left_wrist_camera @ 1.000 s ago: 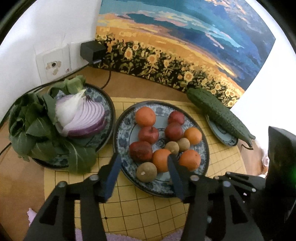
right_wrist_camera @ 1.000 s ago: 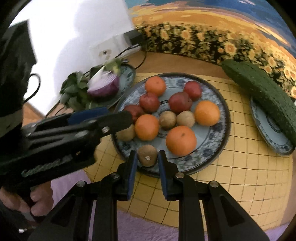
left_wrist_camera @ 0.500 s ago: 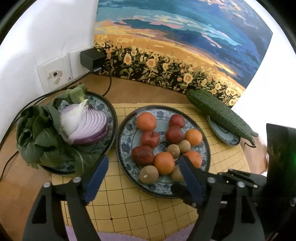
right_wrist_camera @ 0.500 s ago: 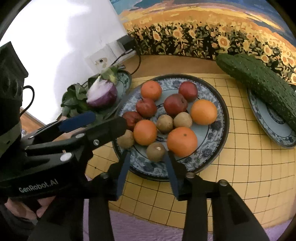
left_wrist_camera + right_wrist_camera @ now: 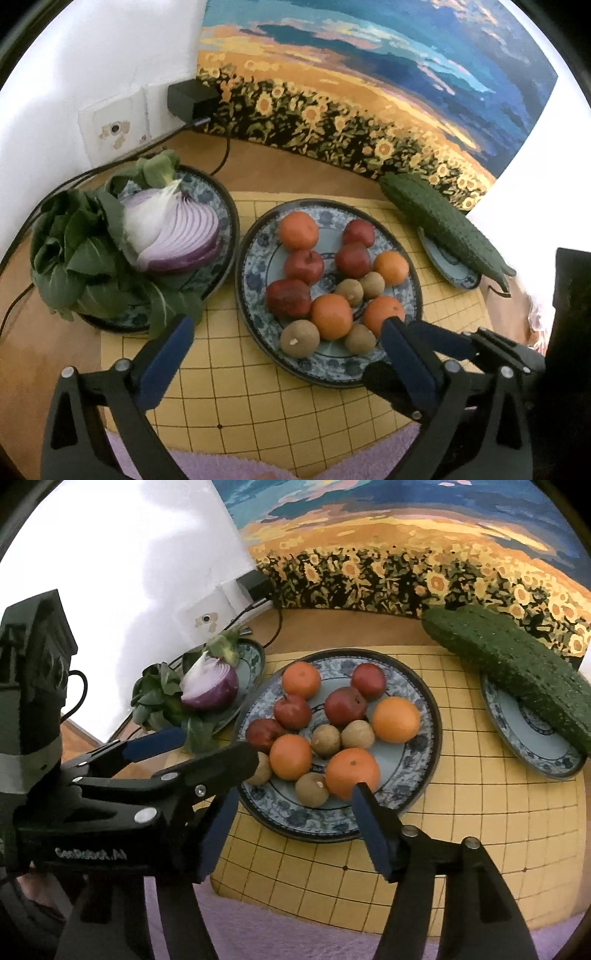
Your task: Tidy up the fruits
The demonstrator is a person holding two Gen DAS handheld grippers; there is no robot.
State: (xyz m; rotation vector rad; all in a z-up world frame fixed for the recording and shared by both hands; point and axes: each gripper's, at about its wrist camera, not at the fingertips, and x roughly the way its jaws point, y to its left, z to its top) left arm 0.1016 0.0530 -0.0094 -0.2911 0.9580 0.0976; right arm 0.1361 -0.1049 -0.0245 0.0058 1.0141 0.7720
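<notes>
Left gripper (image 5: 284,347) spread wide, nothing held, blue pads hovering low over the yellow grid mat (image 5: 236,398). Right gripper (image 5: 291,805) likewise wide apart and empty, its right pad just in front of an orange (image 5: 351,772).

Straight ahead of both tools, the blue-patterned fruit plate (image 5: 258,306): four oranges, four red fruits and four small brown fruits, loosely clustered. Nearest the left tool, a brown fruit (image 5: 299,338) by the plate's near rim, with another orange (image 5: 331,316) just behind it. Nearest the right tool, a brown fruit (image 5: 311,789) touching the front orange.

Left and beyond, a second plate (image 5: 227,206) bearing a halved red onion (image 5: 177,232) and leafy greens (image 5: 74,254).

Right and beyond, a cucumber (image 5: 443,225) lying across a small dish (image 5: 448,267).

Behind everything, a sunflower painting (image 5: 351,110) against the white wall, a wall socket (image 5: 118,129) at far left.
</notes>
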